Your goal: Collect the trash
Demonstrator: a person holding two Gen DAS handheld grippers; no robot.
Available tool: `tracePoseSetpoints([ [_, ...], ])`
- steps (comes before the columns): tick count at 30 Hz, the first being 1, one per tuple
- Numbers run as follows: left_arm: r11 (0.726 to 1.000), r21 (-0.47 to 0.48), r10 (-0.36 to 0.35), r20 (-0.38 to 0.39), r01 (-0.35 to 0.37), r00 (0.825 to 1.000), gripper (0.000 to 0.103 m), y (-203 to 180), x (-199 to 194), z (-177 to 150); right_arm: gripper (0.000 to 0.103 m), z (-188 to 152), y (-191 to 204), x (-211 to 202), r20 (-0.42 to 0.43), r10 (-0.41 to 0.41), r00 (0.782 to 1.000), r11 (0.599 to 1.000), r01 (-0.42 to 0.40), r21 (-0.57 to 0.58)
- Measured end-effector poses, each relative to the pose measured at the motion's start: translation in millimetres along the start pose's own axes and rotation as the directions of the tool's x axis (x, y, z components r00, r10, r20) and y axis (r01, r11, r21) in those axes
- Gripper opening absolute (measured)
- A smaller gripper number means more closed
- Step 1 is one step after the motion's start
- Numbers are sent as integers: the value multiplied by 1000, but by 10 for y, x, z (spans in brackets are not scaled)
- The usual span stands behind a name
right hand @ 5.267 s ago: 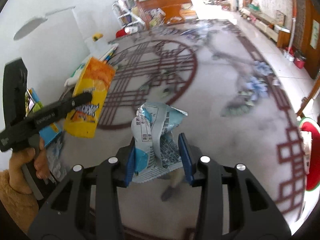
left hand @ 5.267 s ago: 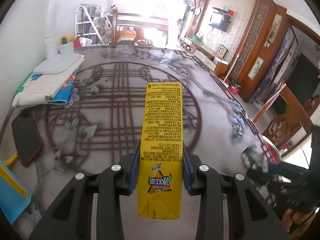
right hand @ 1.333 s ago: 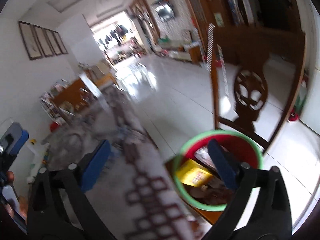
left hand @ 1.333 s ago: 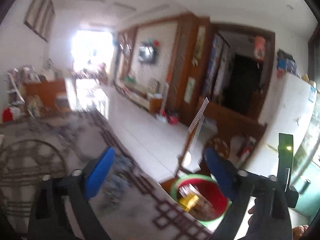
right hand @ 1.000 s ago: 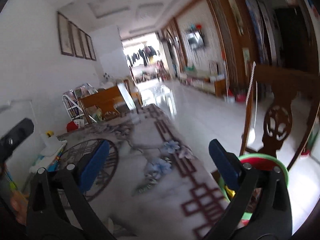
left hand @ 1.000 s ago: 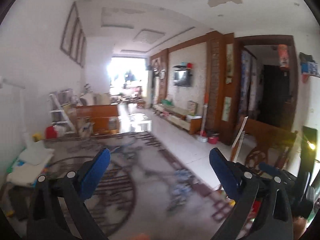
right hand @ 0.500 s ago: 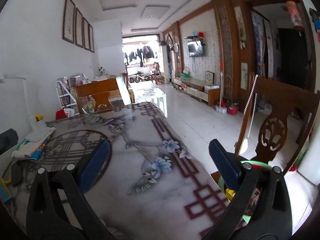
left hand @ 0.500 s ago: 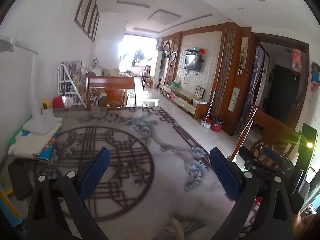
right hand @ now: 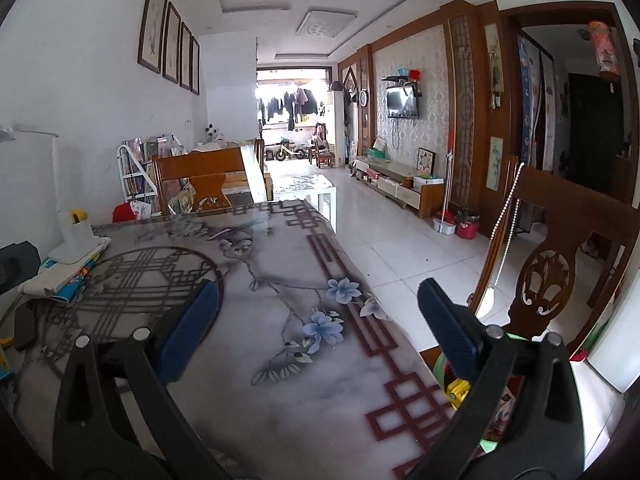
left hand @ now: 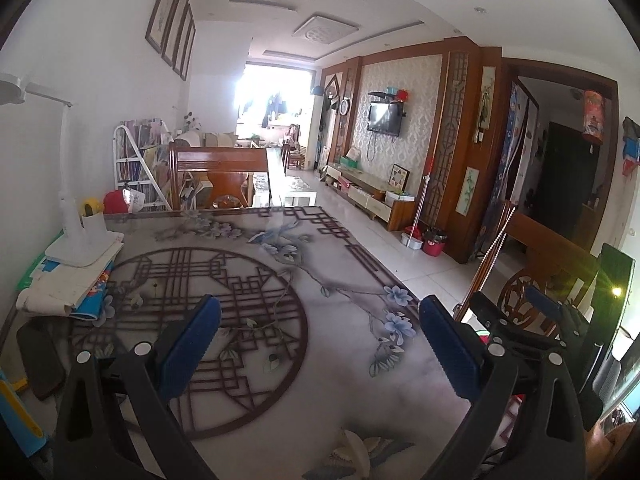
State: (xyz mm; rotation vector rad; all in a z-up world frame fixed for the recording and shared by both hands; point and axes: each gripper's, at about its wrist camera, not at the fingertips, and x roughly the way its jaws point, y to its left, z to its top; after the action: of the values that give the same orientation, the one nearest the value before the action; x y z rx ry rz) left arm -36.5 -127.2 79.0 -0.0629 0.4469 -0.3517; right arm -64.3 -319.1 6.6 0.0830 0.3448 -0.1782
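My left gripper [left hand: 320, 344] hangs open over the patterned table [left hand: 352, 384], nothing between its blue pads. Likewise my right gripper [right hand: 320, 324] is open and holds nothing, above the table's right edge [right hand: 384, 356]. In the left wrist view the right gripper [left hand: 510, 308] shows at the far right, jaws apart. A green-rimmed red trash bin [right hand: 441, 366] stands on the floor beside the table, mostly hidden behind the right finger. A yellow carton [right hand: 459, 390] lies inside it. No loose trash shows on the table.
A white lamp base [left hand: 82, 244] sits on stacked books [left hand: 64, 288] at the table's left, with a dark flat case [left hand: 40, 360] nearer. A wooden chair [right hand: 560, 264] stands by the bin, another chair [left hand: 218, 168] at the far end. Tiled floor lies to the right.
The yellow carton and blue wrapper held earlier have left the grippers; the carton lies in the bin. Both grippers swung from the bin back toward the table and stay open.
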Motion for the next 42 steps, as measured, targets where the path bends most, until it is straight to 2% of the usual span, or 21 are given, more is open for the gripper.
tracePoseSetpoints([
  [42,1000,-13,-6,-29,6,1000,95,71,65,-64,98,-36,41,82,-69,30,997,1000,-29,9],
])
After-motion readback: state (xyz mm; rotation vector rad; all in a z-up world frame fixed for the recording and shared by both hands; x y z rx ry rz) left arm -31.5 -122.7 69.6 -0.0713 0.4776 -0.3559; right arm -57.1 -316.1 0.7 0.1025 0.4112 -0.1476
